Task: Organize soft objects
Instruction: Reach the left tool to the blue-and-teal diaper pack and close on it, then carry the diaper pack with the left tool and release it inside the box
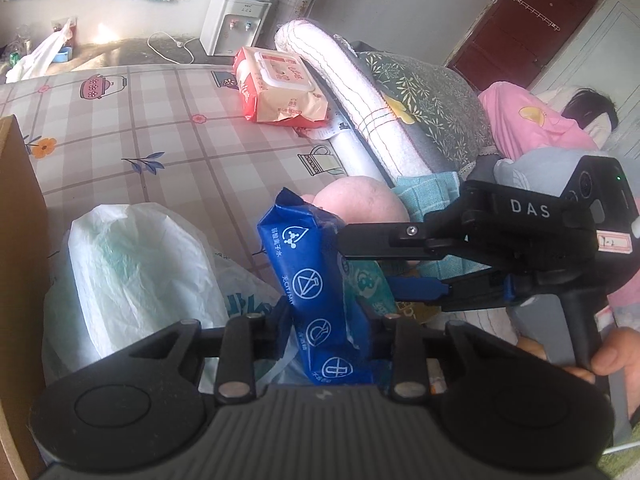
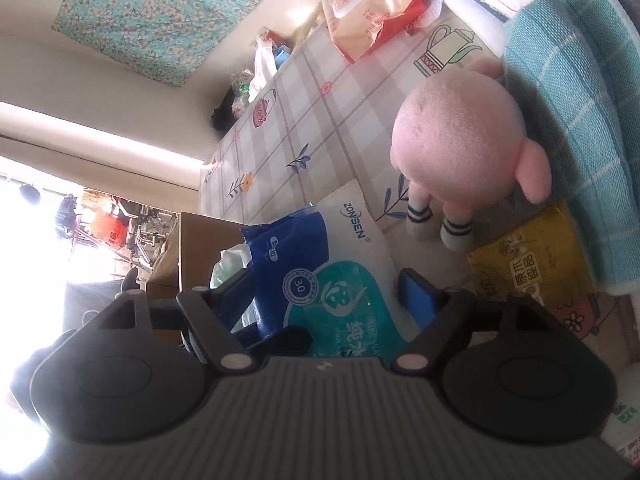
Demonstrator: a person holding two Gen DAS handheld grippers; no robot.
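A blue and teal pack of wet wipes (image 1: 304, 264) stands on edge between the fingers of my left gripper (image 1: 330, 320), which is shut on its lower part. From the right, my right gripper (image 1: 372, 268) reaches in level, one finger above the pack and one blue pad behind it. In the right wrist view the pack (image 2: 344, 272) lies broad side up between the fingers of my right gripper (image 2: 328, 292). The blue pad (image 2: 416, 292) stands just off the pack's edge, so this gripper is open. A pink plush toy (image 2: 452, 140) stands just beyond the pack on the checked sheet (image 1: 160, 120).
A yellow packet (image 2: 528, 264) lies by the toy's feet, against a teal towel (image 2: 568, 120). A red and white wipes pack (image 1: 280, 88) is farther back. Left are a white plastic bag (image 1: 132, 264) and a cardboard box (image 1: 20, 240). A person in pink (image 1: 532, 124) lies beyond the bedding.
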